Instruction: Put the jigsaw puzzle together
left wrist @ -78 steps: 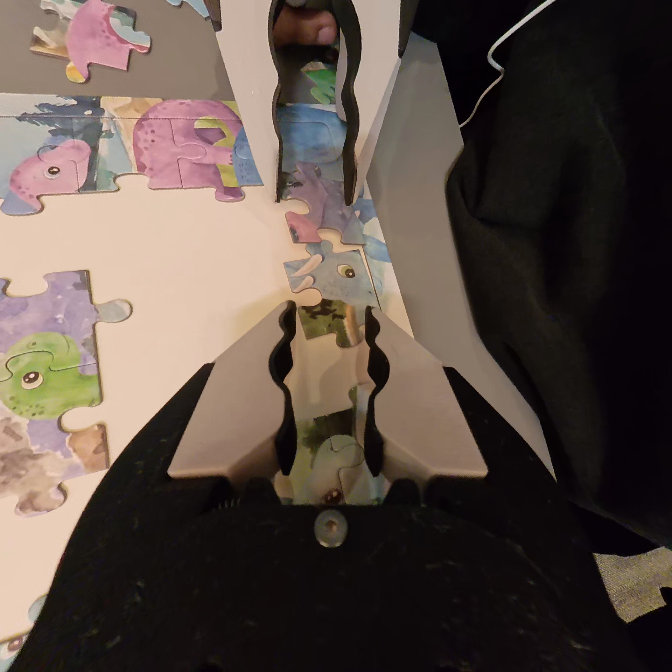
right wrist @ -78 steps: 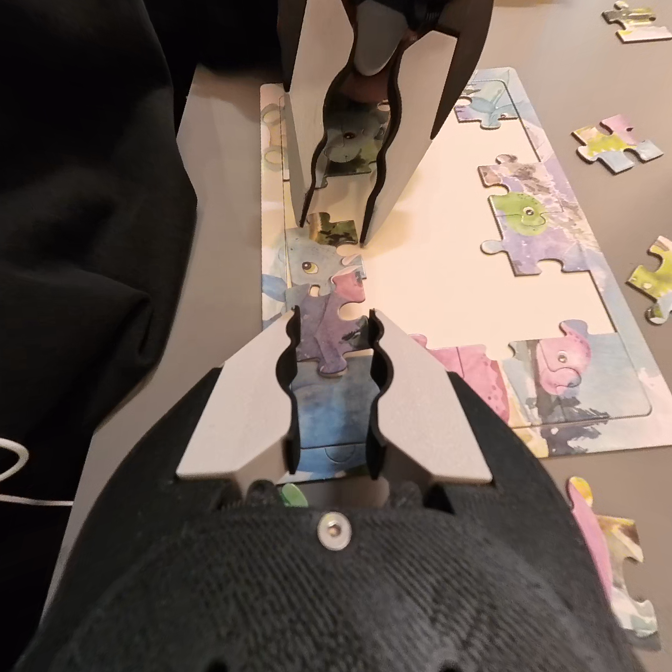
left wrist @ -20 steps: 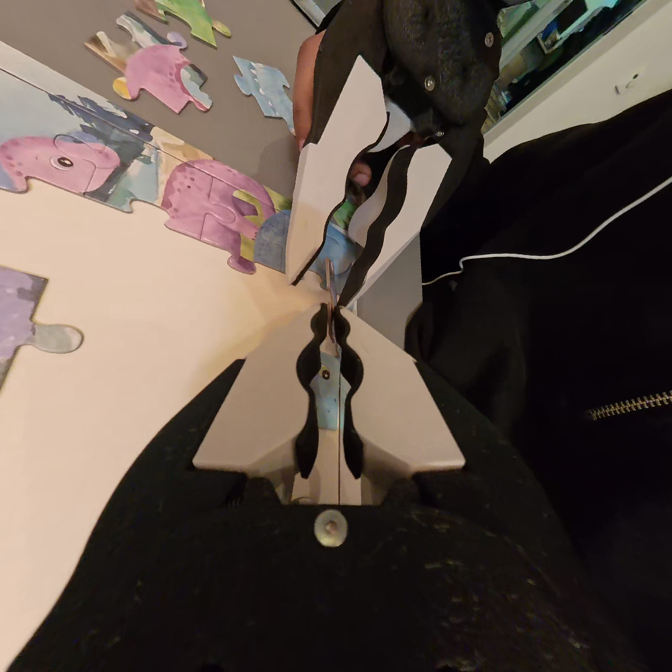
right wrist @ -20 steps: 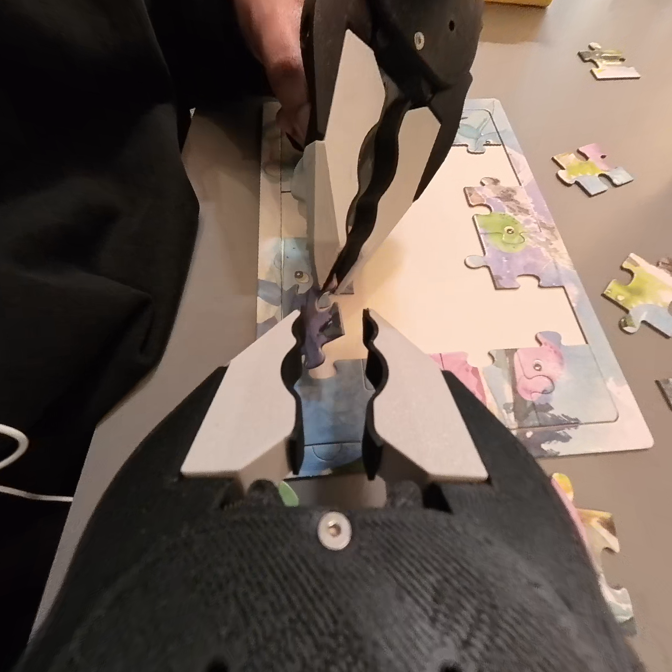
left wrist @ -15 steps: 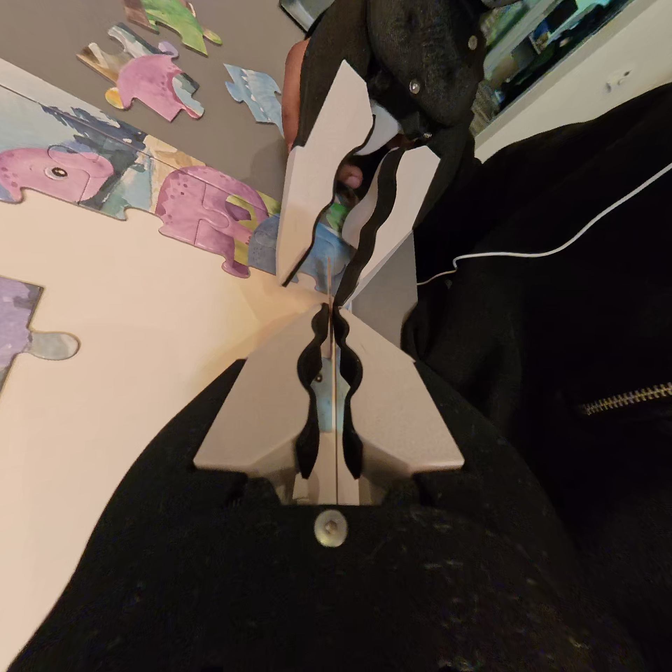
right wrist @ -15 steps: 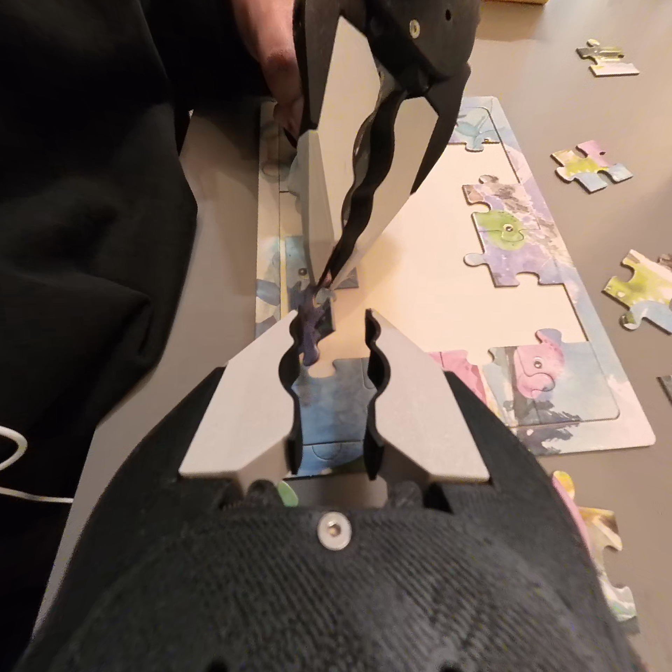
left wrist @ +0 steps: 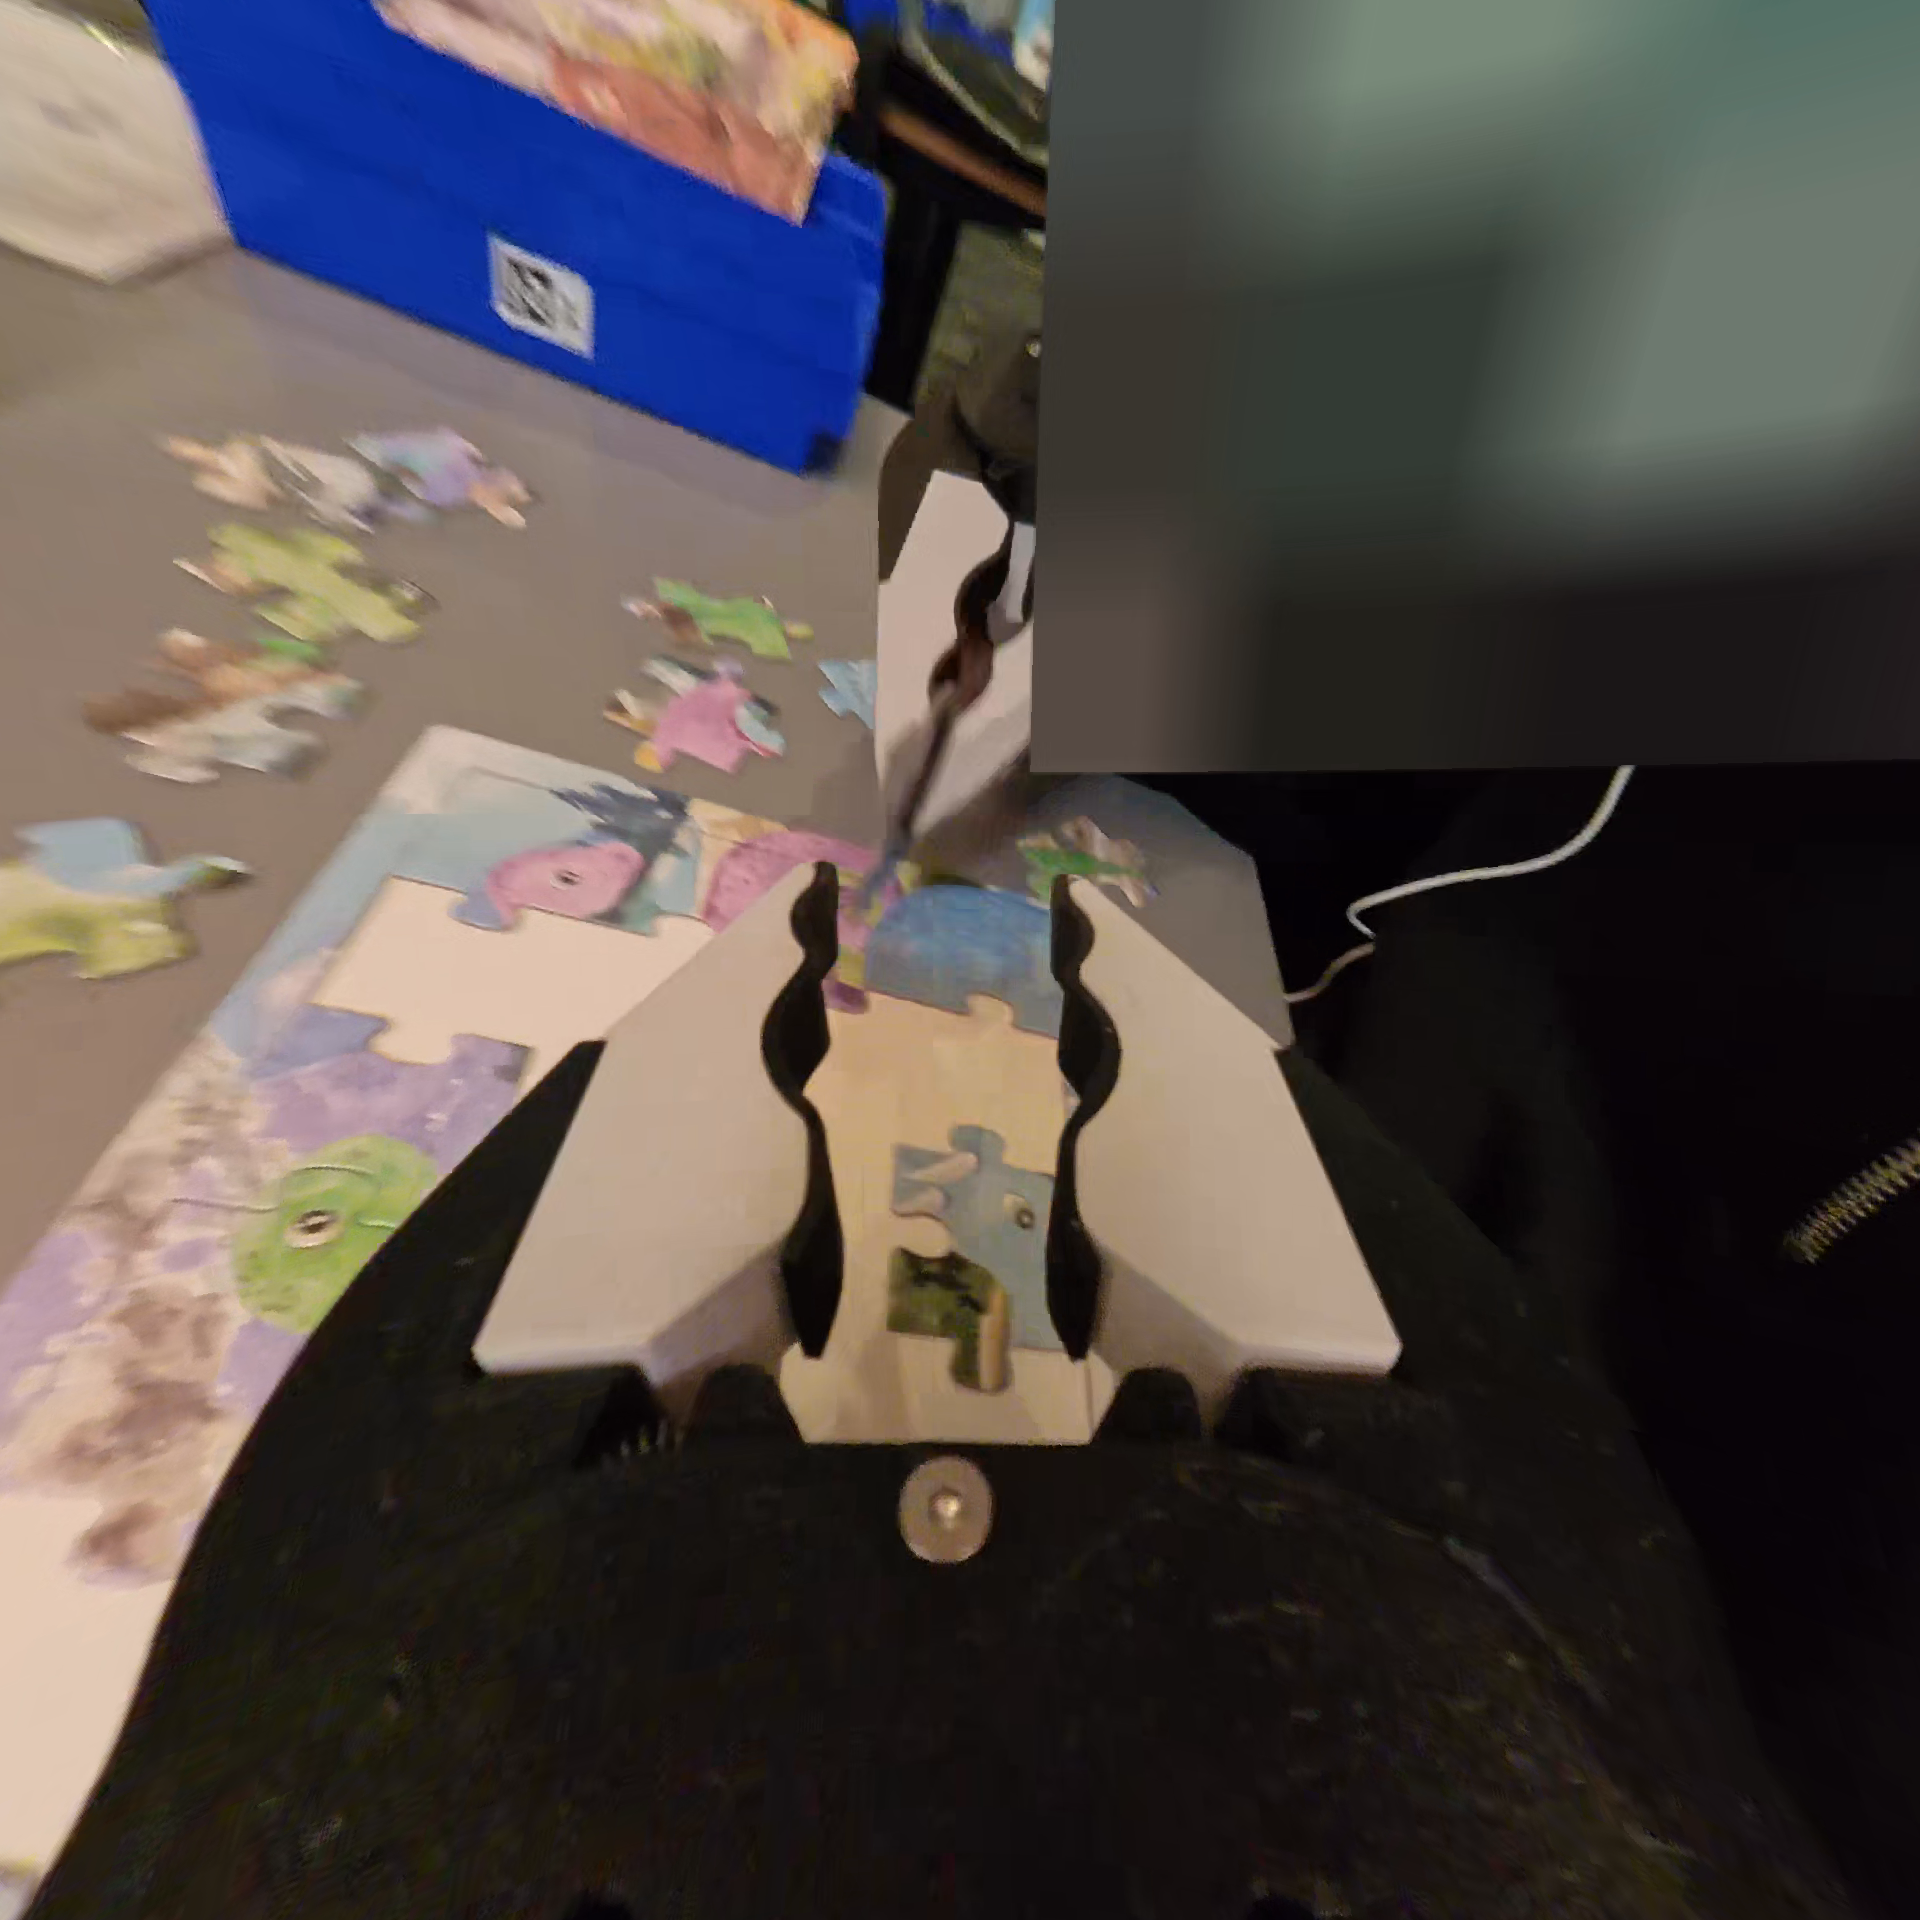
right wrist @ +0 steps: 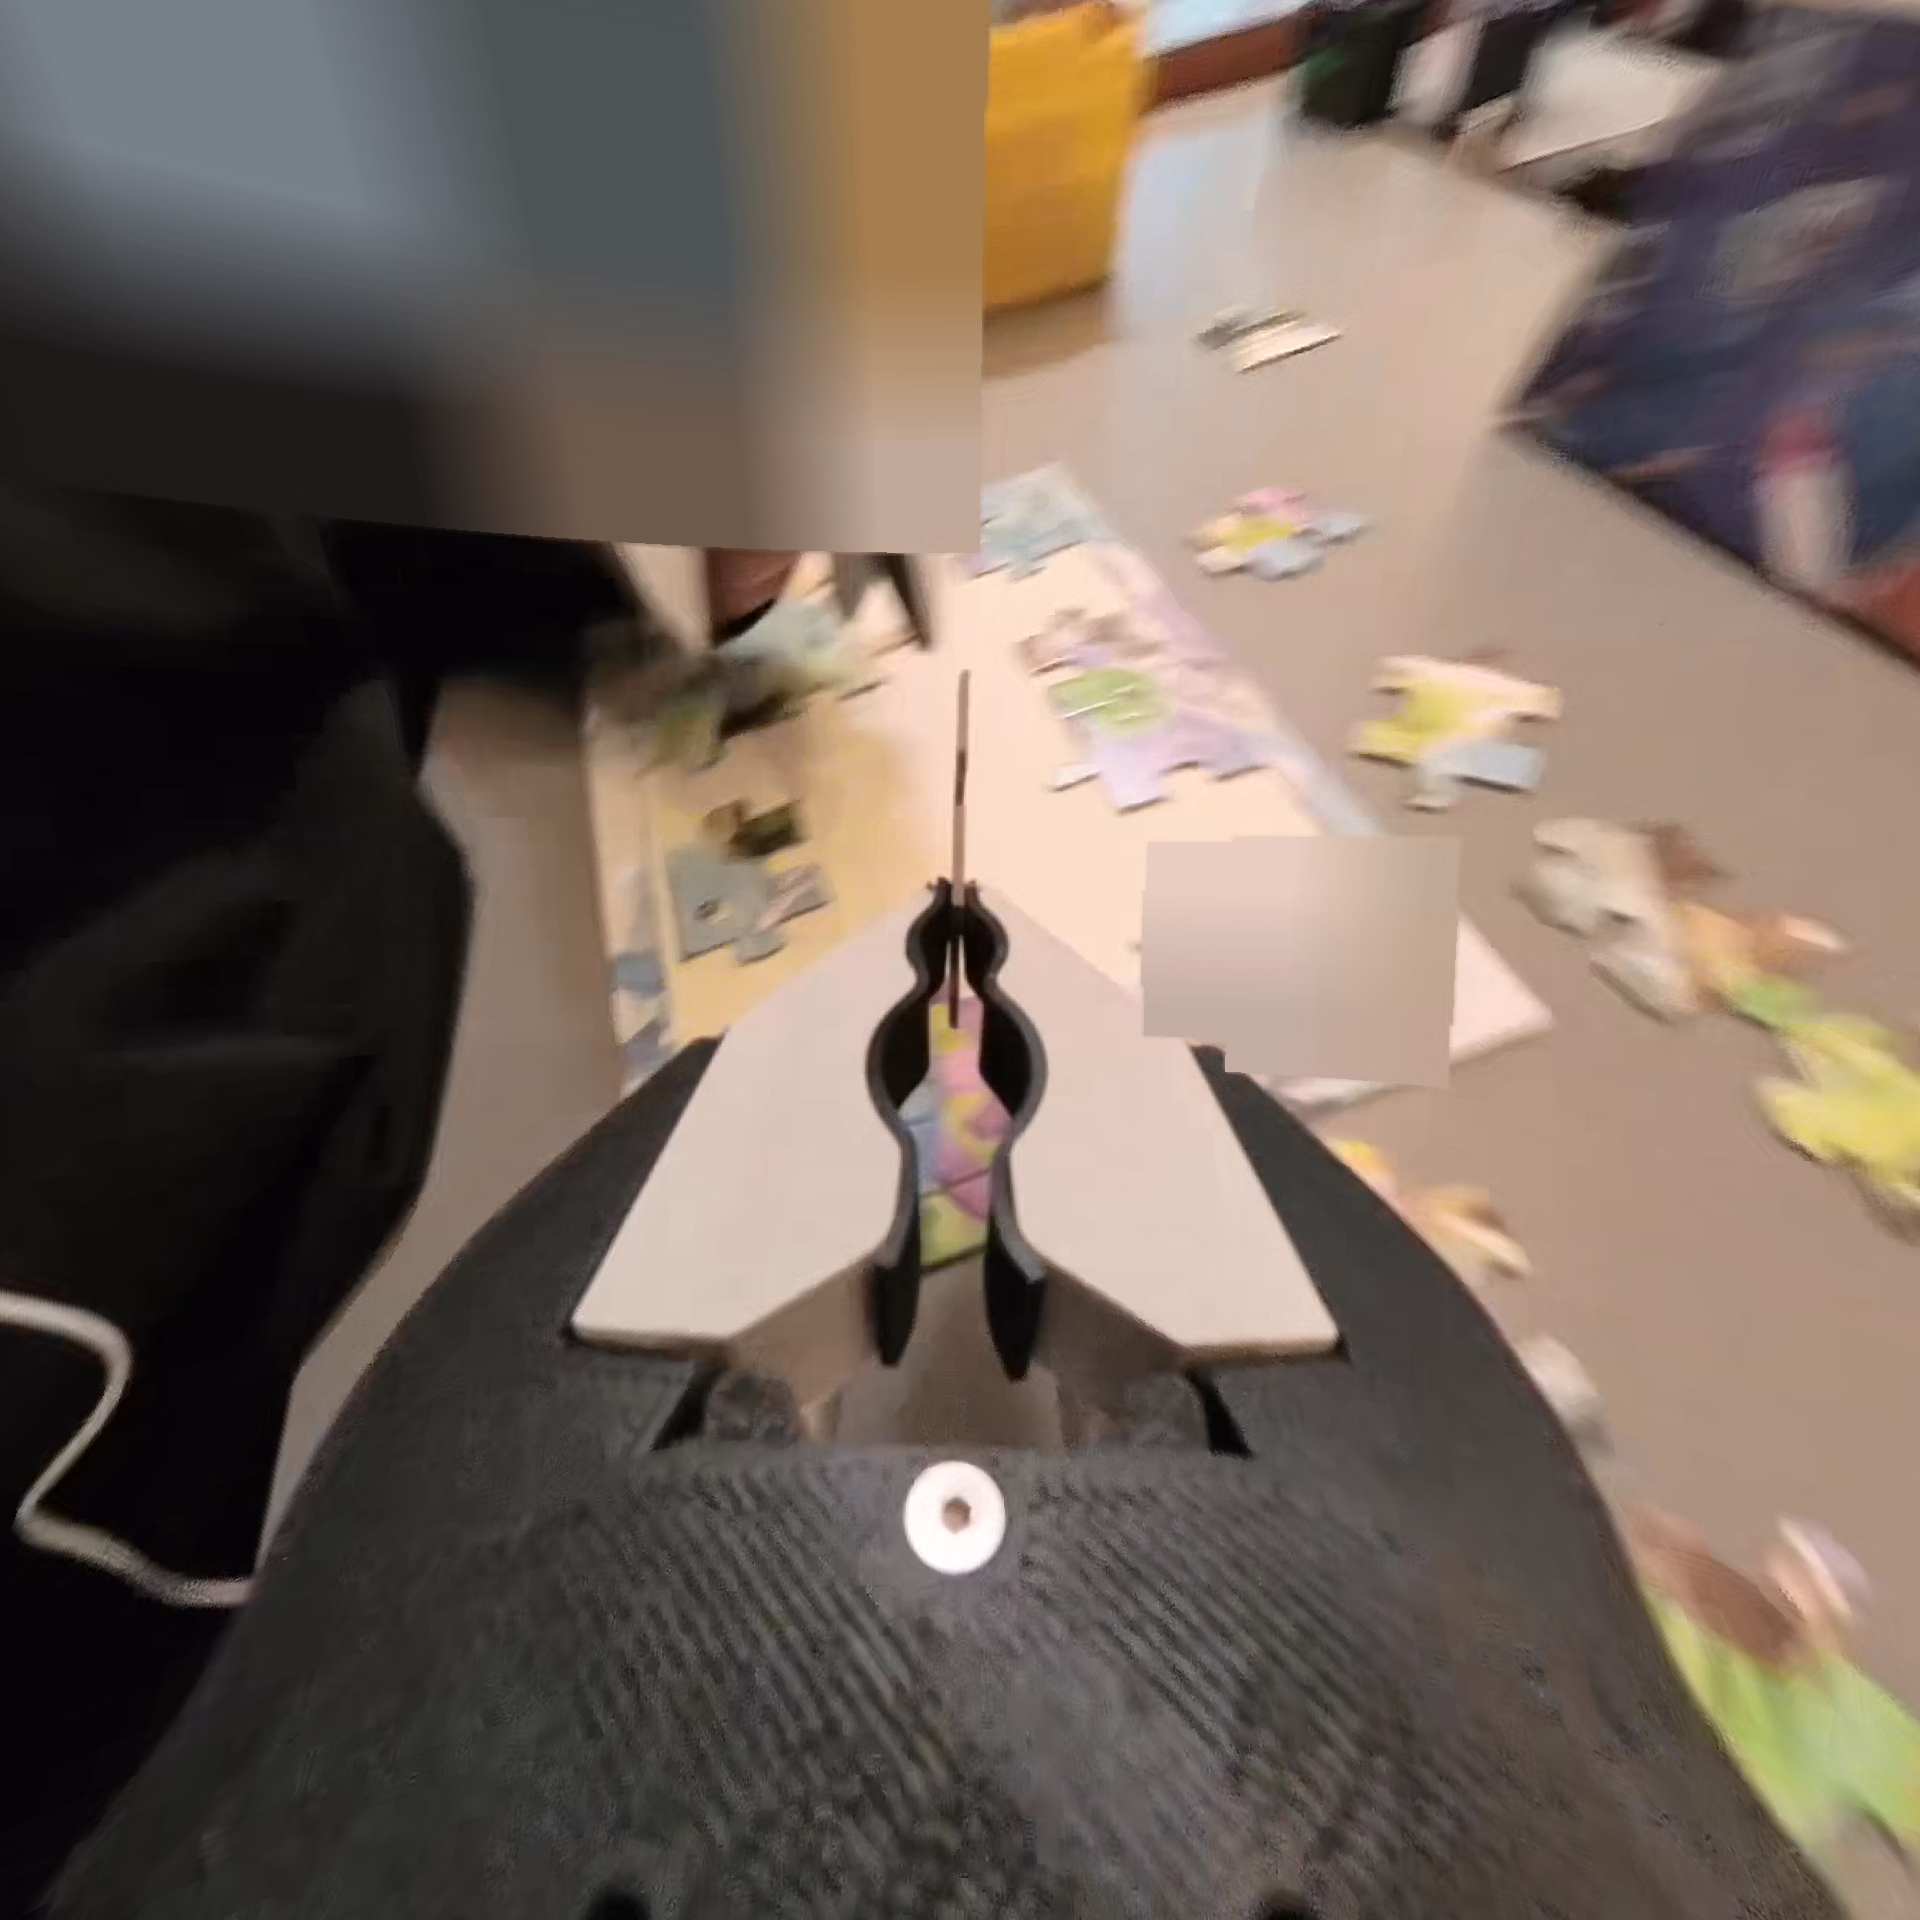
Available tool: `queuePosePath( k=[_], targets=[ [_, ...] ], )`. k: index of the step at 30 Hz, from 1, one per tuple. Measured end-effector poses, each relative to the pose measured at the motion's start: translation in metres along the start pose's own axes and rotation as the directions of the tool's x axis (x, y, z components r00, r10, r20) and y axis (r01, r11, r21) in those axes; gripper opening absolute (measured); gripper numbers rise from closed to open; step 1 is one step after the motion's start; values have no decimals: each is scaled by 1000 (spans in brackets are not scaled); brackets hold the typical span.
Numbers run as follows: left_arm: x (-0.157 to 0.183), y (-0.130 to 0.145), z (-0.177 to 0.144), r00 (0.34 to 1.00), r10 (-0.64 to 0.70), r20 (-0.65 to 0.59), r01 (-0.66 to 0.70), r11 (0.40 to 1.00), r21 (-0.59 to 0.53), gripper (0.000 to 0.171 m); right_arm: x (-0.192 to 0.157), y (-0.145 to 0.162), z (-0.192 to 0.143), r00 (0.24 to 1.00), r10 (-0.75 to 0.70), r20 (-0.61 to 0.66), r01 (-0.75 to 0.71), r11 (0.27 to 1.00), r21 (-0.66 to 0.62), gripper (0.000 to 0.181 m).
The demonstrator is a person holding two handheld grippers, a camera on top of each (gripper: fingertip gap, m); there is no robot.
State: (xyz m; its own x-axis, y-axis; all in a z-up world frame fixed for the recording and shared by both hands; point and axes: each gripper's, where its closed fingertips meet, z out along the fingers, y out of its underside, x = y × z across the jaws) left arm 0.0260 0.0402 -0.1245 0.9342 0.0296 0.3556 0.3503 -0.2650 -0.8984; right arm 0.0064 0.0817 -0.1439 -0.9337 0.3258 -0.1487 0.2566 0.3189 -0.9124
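The puzzle board (left wrist: 468, 935) lies on the grey floor, partly filled with dinosaur pieces. My left gripper (left wrist: 940, 888) is open and empty above the board. Between its fingers, a blue dinosaur piece (left wrist: 966, 1184) and a dark green piece (left wrist: 940, 1299) lie in the board. My right gripper (right wrist: 956, 894) is shut on a puzzle piece (right wrist: 964, 779) seen edge-on, sticking out past its tips. In the left wrist view the right gripper (left wrist: 930, 727) hangs tip-down over the board's far end with that purple piece (left wrist: 899, 831). The right wrist view is blurred; it shows the board (right wrist: 1049, 831) and the blue piece (right wrist: 727, 904).
Several loose pieces lie on the floor beyond the board (left wrist: 707, 717) (left wrist: 301, 582) and to its right (right wrist: 1455, 727). A blue box (left wrist: 540, 229) stands at the back. A yellow container (right wrist: 1049, 156) stands far off. A person in dark clothing (left wrist: 1558, 1143) sits beside the board. About 6 centimeters separates my left fingertips from my right.
My left gripper has let go of the blue dinosaur piece, opened and pulled back. My right gripper has shut on the purple piece and lifted it off the board.
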Motion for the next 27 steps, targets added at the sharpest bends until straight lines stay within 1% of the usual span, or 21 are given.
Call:
queuePosePath(
  k=[1,2,4,5,6,7,8,10,11,12,14,18,20,23,27],
  targets=[
    [-4,-4,-4,1000,12,24,-13,1000,28,40,21,-7,-13,994,74,-75,-69,995,71,0],
    [-7,-8,-8,999,18,40,-20,999,48,40,45,-12,-29,974,171,-152,-147,977,152,0],
    [-9,-10,-11,999,16,48,-19,997,69,40,91,-7,-65,885,387,-257,-302,900,314,0],
    [-9,-11,-11,999,12,43,-15,997,72,40,108,0,-82,832,477,-283,-361,853,377,0],
    [-8,-10,-11,999,8,38,-11,997,71,40,121,9,-97,786,535,-309,-395,820,414,0],
    [-8,-9,-10,999,7,36,-9,998,66,40,133,19,-110,744,564,-358,-406,808,427,0],
    [-9,-7,-10,999,8,38,-10,998,59,40,144,30,-124,700,569,-433,-400,813,423,0],
    [-8,-5,-9,999,20,42,-22,999,45,40,163,54,-150,582,555,-594,-394,832,392,0],
    [-8,-5,-9,998,30,48,-32,999,42,40,169,63,-159,534,560,-633,-411,827,384,0],
    [-9,-5,-9,998,41,56,-43,998,41,40,171,68,-163,518,575,-633,-430,815,389,0],
    [-9,-5,-9,996,62,68,-65,997,40,39,171,68,-164,519,616,-592,-456,786,417,0],
    [-10,-6,-9,991,96,94,-100,994,36,38,172,71,-162,504,591,-630,-453,802,389,3],
    [-11,-6,-9,989,109,101,-113,993,31,38,173,72,-163,495,575,-651,-445,812,379,11],
    [-10,-6,-8,985,130,109,-134,991,27,38,173,62,-172,488,521,-701,-363,851,380,17],
    [-12,-6,-9,979,158,131,-163,986,22,37,171,40,-185,454,382,-805,-191,924,331,23]
  ],
)
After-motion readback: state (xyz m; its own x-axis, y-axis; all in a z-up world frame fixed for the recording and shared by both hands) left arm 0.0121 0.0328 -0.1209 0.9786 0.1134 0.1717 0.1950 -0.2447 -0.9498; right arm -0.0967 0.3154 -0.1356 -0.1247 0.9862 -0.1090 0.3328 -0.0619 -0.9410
